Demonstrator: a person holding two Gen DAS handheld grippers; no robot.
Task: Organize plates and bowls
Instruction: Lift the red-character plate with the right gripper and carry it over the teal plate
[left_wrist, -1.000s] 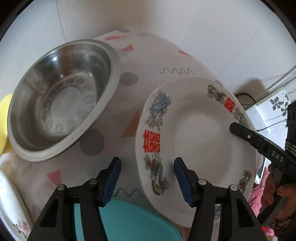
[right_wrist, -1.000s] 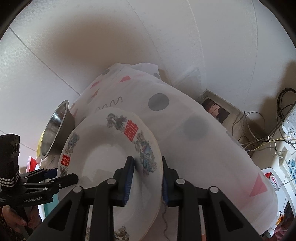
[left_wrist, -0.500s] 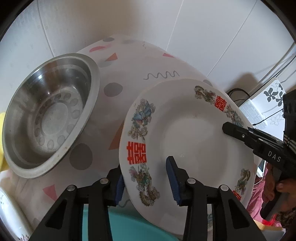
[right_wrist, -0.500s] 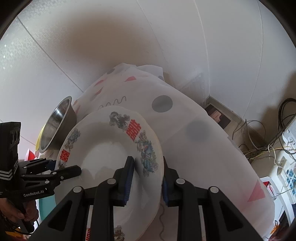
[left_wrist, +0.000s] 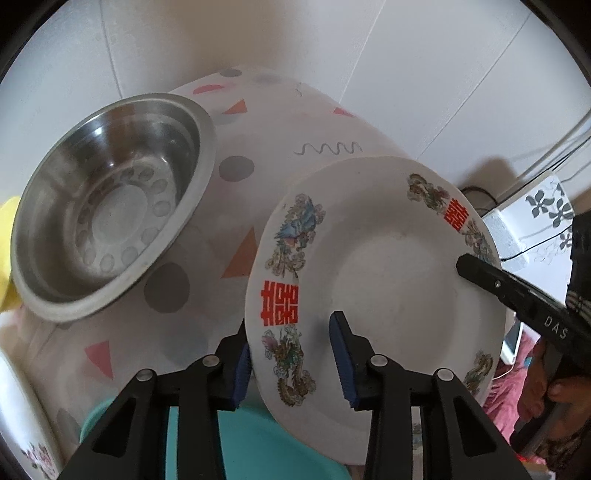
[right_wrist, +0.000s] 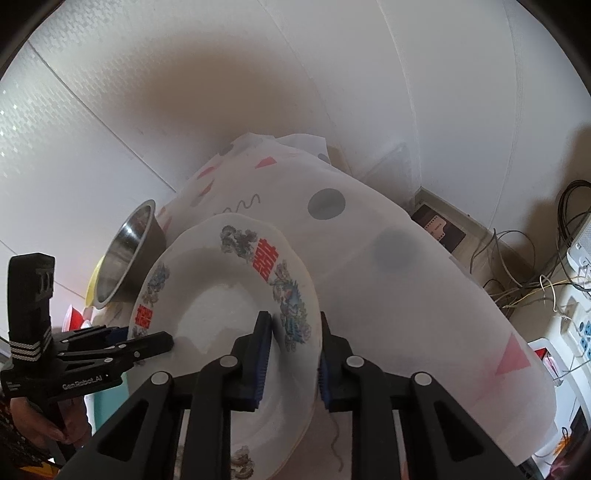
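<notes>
Both my left tongs (left_wrist: 291, 358) and right tongs (right_wrist: 291, 360) pinch one tilted plate (left_wrist: 388, 266); uneven pulling could slip it onto the steel bowl (left_wrist: 110, 229).

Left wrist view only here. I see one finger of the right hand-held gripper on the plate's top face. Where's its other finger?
Observer: Behind the rim. The right wrist view shows the right hand-held gripper with one pad on the plate's face and the other on its back, jaws closed on the rim.
Operator: Anything past the table on that side?
Observer: Yes. Past the patterned cloth's right edge lies a white power strip amid loose cables.
</notes>
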